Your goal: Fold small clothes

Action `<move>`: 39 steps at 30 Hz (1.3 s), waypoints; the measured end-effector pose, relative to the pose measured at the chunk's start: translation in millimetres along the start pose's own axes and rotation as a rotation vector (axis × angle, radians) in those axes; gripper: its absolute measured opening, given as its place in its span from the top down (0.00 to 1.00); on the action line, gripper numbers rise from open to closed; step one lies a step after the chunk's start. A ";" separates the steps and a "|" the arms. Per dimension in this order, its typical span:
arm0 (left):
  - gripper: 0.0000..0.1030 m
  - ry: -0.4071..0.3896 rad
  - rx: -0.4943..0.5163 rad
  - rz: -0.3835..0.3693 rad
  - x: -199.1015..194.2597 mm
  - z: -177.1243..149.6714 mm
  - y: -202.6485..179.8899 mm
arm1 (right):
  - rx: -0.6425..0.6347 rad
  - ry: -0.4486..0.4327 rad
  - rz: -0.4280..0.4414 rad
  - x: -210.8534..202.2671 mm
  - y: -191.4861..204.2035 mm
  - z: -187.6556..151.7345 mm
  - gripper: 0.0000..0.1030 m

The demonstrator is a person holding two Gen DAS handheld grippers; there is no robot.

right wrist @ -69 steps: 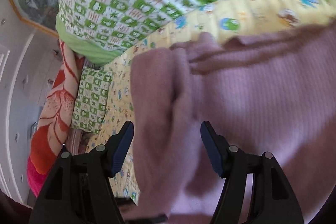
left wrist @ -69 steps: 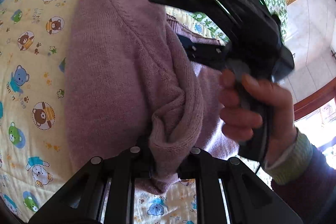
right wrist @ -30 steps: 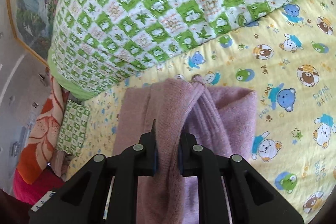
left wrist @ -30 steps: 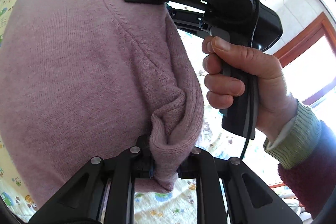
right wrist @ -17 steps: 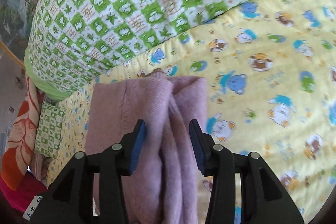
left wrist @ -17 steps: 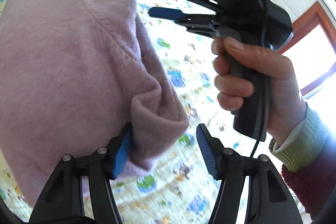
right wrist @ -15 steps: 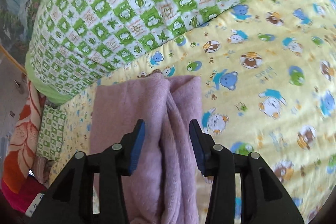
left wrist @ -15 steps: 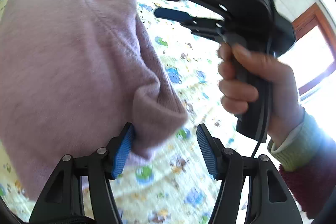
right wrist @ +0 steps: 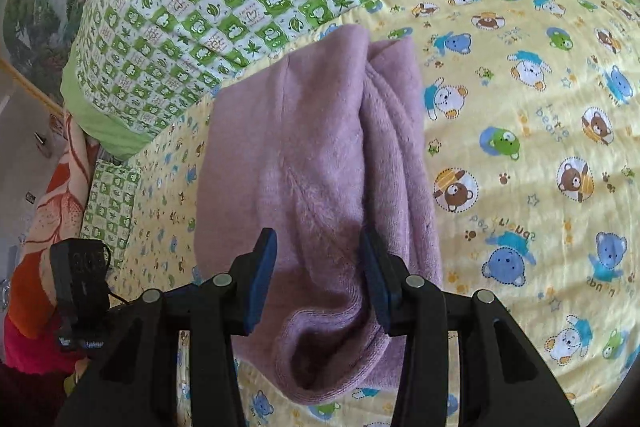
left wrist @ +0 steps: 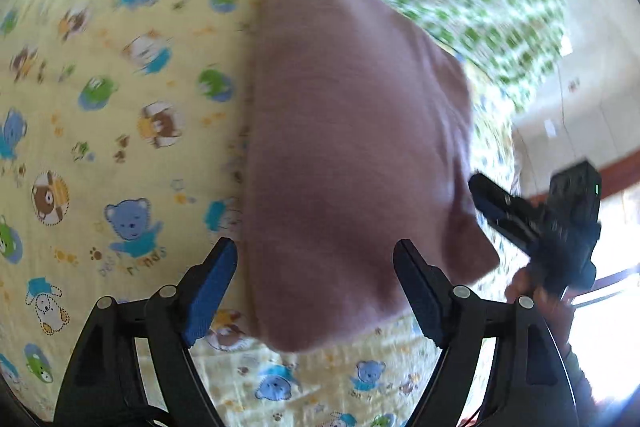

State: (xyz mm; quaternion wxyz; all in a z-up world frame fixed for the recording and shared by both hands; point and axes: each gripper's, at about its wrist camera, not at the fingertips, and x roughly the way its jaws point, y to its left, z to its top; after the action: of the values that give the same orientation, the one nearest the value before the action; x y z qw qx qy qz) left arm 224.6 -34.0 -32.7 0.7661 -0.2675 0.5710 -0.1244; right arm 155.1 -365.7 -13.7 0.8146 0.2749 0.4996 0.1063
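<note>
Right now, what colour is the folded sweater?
The sweater is dusty pink-mauve, shown best in the right wrist view.

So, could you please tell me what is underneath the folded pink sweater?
The folded pink sweater lies on a yellow bear-print quilt. Whatever lies directly beneath it is covered.

"little bears", probably "friends" too, on the yellow bedsheet point(right wrist: 520, 155).

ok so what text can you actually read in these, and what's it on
"little bears": printed on the yellow sheet, rotated in the right wrist view.
"best friends": same sheet, upside down; likely reading.
Green quilt: writing in its squares is too small to read.
Black camera unit: display and label are unreadable.
</note>
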 end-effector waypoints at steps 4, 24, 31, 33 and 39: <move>0.22 0.015 -0.061 -0.014 16.7 9.5 9.2 | 0.009 0.006 -0.018 15.0 -3.8 2.5 0.61; 0.21 0.096 0.015 0.005 57.2 8.8 -18.7 | 0.100 -0.106 -0.060 0.2 -43.9 -6.9 0.90; 0.21 0.070 0.000 0.000 44.5 23.3 -20.7 | 0.086 -0.104 -0.103 -19.2 -33.1 -3.3 0.73; 0.21 0.057 -0.010 -0.010 40.5 28.5 -19.8 | 0.080 -0.122 -0.125 -26.0 -28.2 -2.6 0.59; 0.20 0.043 -0.039 -0.025 38.5 44.6 -17.6 | 0.074 -0.117 -0.103 -19.9 -24.3 4.1 0.36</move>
State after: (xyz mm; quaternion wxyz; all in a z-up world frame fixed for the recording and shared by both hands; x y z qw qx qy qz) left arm 280.8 -55.6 -45.0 0.7466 -0.2867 0.5864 -0.1284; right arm 146.7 -396.1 -10.8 0.8361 0.2848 0.4680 0.0294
